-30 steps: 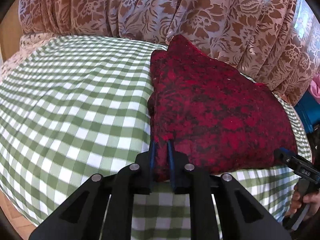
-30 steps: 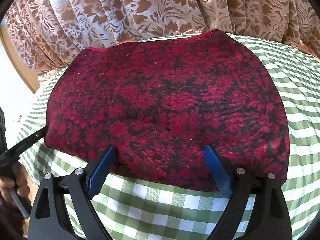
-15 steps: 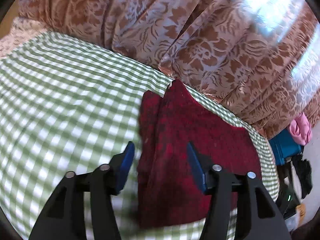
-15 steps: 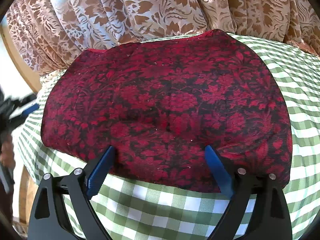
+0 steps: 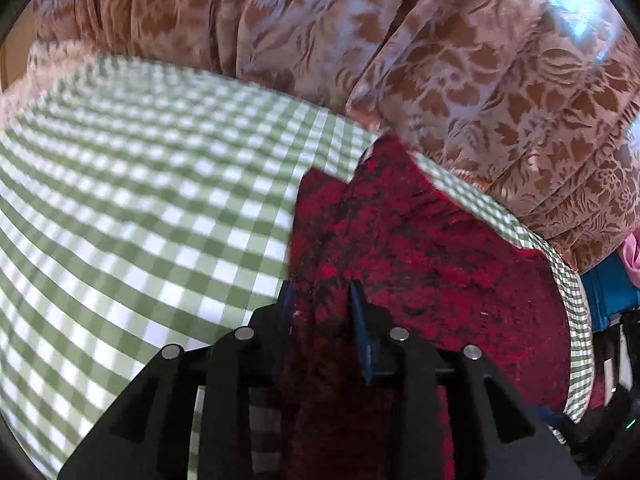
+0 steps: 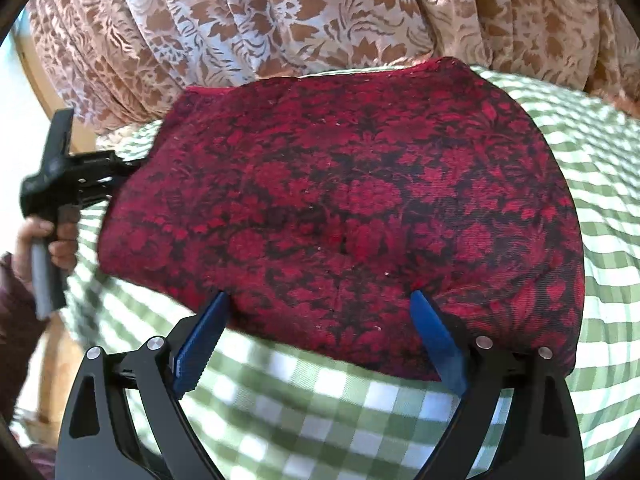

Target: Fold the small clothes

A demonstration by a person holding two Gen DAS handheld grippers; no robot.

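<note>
A folded red and black floral garment (image 6: 340, 208) lies on a green checked tablecloth (image 6: 328, 432). In the left wrist view my left gripper (image 5: 322, 300) is shut on the left edge of the garment (image 5: 420, 260), with a fold of cloth pinched between its blue pads. The right wrist view shows that left gripper (image 6: 116, 172) at the garment's far left edge, held by a hand. My right gripper (image 6: 320, 320) is open, its blue fingers (image 6: 200, 344) spread wide at the garment's near edge, holding nothing.
A brown and white floral curtain (image 6: 320, 16) hangs close behind the table. The checked cloth (image 5: 132, 208) stretches out left of the garment. Blue and pink items (image 5: 612, 292) sit beyond the table's right edge.
My left gripper let go of the garment's edge, opened and lifted, then came back down and shut on the left edge again. The right gripper stayed open and still.
</note>
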